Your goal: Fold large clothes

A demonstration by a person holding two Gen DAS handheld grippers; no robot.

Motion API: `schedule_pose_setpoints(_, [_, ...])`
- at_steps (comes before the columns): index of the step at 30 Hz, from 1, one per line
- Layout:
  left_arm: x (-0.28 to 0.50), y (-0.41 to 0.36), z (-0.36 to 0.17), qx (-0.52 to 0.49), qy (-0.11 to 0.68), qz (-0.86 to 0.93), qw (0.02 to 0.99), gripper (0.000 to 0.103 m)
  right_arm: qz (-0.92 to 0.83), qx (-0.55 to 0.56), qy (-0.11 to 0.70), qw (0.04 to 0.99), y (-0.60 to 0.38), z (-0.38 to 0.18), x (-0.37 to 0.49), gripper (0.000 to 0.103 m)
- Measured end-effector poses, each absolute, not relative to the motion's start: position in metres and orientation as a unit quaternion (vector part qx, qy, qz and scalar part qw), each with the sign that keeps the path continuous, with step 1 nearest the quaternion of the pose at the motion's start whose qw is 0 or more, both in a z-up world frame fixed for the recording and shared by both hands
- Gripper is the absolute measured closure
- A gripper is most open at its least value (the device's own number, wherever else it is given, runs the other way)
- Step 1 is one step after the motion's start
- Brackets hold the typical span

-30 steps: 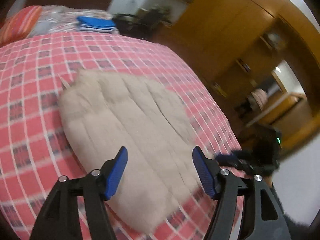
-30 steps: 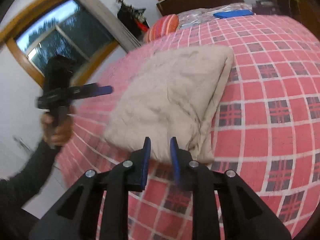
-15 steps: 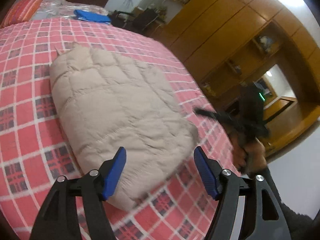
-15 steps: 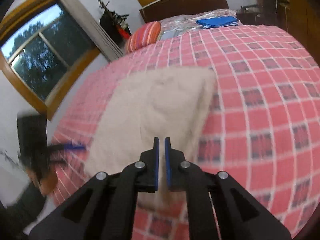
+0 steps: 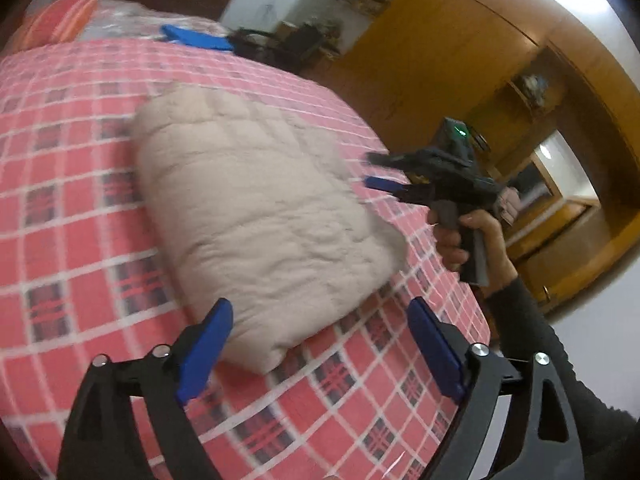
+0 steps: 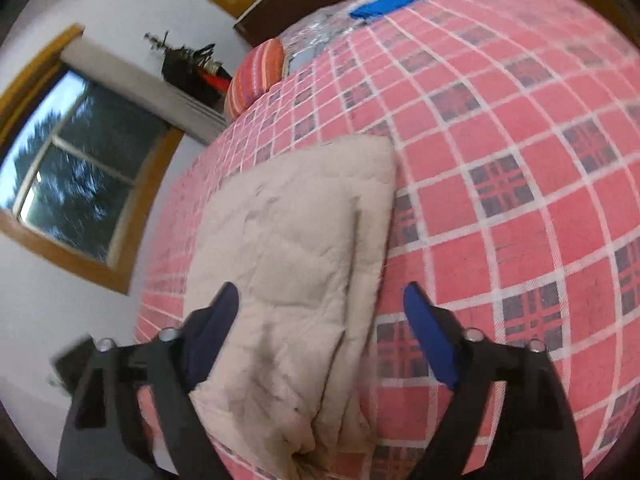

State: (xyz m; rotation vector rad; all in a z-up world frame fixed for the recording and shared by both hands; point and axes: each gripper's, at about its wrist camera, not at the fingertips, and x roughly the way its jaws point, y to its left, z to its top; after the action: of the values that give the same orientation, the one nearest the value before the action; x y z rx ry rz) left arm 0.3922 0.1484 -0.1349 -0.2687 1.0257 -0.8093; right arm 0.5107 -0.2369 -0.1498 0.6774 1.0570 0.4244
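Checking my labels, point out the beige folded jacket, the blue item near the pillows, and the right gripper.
beige folded jacket (image 5: 256,208), left wrist view, top surface
blue item (image 5: 196,38), left wrist view, middle
right gripper (image 6: 320,336), right wrist view, between fingertips

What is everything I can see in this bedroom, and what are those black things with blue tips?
Folded beige quilted padded garment: one, beige, lying mid-bed.
Red checked bedspread: one, red with white lines and dark squares, covering the bed.
Orange striped pillow: one, at the bed's head.
Flat blue folded item: one, near the pillow.
Wooden-framed window: one, left wall.
Wooden wardrobe: brown, right wall.
Left tool: black with blue pads, open, empty.
Right tool: same, open, empty.
Hand: one, holding the right tool.
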Motion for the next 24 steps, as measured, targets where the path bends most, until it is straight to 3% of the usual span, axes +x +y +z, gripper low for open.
schedule_pose_setpoints(6, [0.399,0.177,-0.168,-0.195,0.509,-0.349,0.762,0.012,0.256,0.408,0.515,0.708,-0.244,-0.186,0.527,0.016])
schedule_pose_setpoints(24, [0.432,0.160,-0.227,-0.308,0.549,-0.361,0.689,0.012,0.299,0.405,0.528,0.684,-0.228,-0.212,0.560,0.011])
